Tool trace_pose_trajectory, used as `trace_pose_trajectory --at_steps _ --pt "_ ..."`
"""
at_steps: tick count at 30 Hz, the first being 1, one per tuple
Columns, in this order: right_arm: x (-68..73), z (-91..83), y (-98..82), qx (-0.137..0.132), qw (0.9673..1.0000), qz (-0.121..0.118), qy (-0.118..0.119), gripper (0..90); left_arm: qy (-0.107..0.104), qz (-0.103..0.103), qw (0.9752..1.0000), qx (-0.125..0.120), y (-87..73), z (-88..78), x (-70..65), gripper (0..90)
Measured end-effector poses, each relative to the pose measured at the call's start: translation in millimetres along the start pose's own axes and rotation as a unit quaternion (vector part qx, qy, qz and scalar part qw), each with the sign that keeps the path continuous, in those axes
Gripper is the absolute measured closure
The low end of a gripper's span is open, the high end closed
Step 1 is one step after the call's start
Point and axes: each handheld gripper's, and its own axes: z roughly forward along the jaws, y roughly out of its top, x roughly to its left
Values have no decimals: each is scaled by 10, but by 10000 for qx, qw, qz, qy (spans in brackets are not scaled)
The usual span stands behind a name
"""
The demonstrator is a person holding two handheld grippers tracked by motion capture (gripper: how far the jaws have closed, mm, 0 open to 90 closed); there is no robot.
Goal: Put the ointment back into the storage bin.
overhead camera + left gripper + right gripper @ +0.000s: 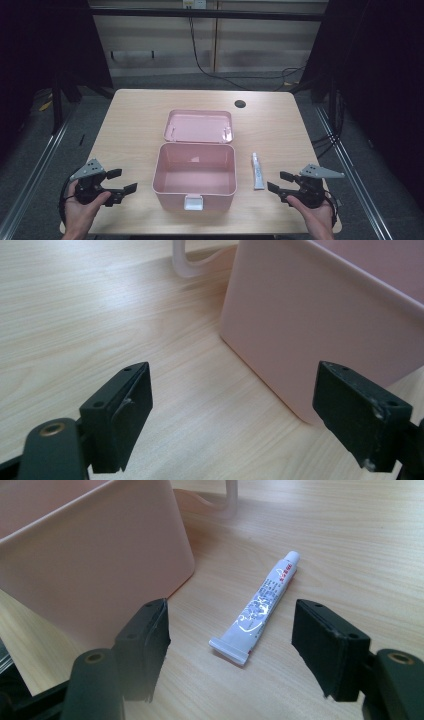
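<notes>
A: How are the tongs placed?

B: The right gripper (278, 182) is held wide open and empty at the near right of the table (135, 107). The white tube (260, 605) is seen lying flat just ahead of it, between the lines of its jaws but untouched. The left gripper (120, 181) is likewise spread wide with nothing in it, near the left wall of the pink box (195, 172).

A: And the box?

B: It is stood open, with its lid (199, 126) laid behind it, on the far side. The inside appears empty, though the blur leaves that uncertain.

A: What could go wrong?

B: The tube could be nudged against the box wall if the jaws are lowered off-centre, or squeezed and slipped out if it is pinched at its soft middle.
</notes>
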Motion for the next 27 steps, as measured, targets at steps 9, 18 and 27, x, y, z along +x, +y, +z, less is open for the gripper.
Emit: trace_pose_trajectory --at_steps 9,18,27 --pt "-37 -35 30 166 9998 55 -66 414 12 -104 9999 -49 1 -31 31 164" --pt "59 103 192 1109 9937 158 -53 564 58 -117 9998 -150 8 -57 22 191" --pt "32 345 437 1745 9844 187 -102 618 11 -105 9999 -101 3 -47 27 189"
